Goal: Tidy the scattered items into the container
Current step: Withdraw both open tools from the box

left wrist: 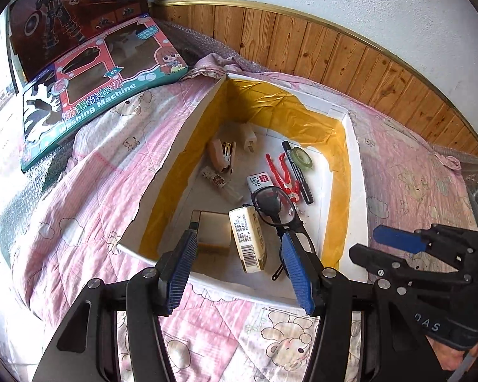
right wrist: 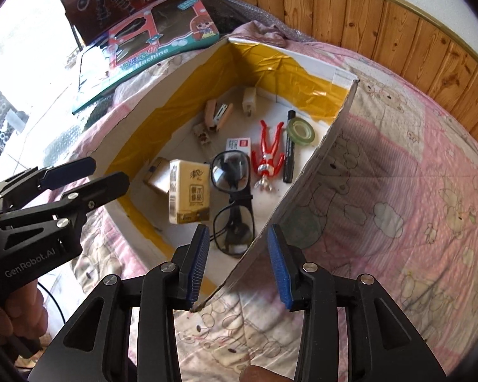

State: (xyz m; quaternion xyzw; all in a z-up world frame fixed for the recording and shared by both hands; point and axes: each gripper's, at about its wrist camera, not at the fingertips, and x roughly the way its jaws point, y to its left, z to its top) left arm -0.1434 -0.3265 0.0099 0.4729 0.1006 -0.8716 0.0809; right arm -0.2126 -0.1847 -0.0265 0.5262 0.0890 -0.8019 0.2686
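A white foam box point(left wrist: 188, 133) lined with yellow tape sits on the bed. Inside lie a tissue pack point(left wrist: 248, 238), black glasses point(left wrist: 274, 207), a red figure point(left wrist: 285, 175), a marker point(left wrist: 298, 172), a tape roll point(left wrist: 302, 158), a stapler point(left wrist: 221, 156), a charger plug point(left wrist: 247, 137) and a tan box point(left wrist: 213, 232). My left gripper point(left wrist: 239, 273) hangs open over the box's near wall, holding nothing. My right gripper point(right wrist: 239, 261) is open, and the near end of the box's right wall point(right wrist: 309, 172) runs between its fingers without being clamped. The tissue pack point(right wrist: 189, 191) and glasses point(right wrist: 231, 172) lie just ahead.
The pink quilt point(left wrist: 79, 191) surrounds the box on all sides. A washing-machine toy box point(left wrist: 105, 89) and a dark robot toy box point(left wrist: 76, 9) lie at the back left. Wood panelling point(left wrist: 366, 63) runs behind the bed. A hand point(right wrist: 25, 312) grips the left tool.
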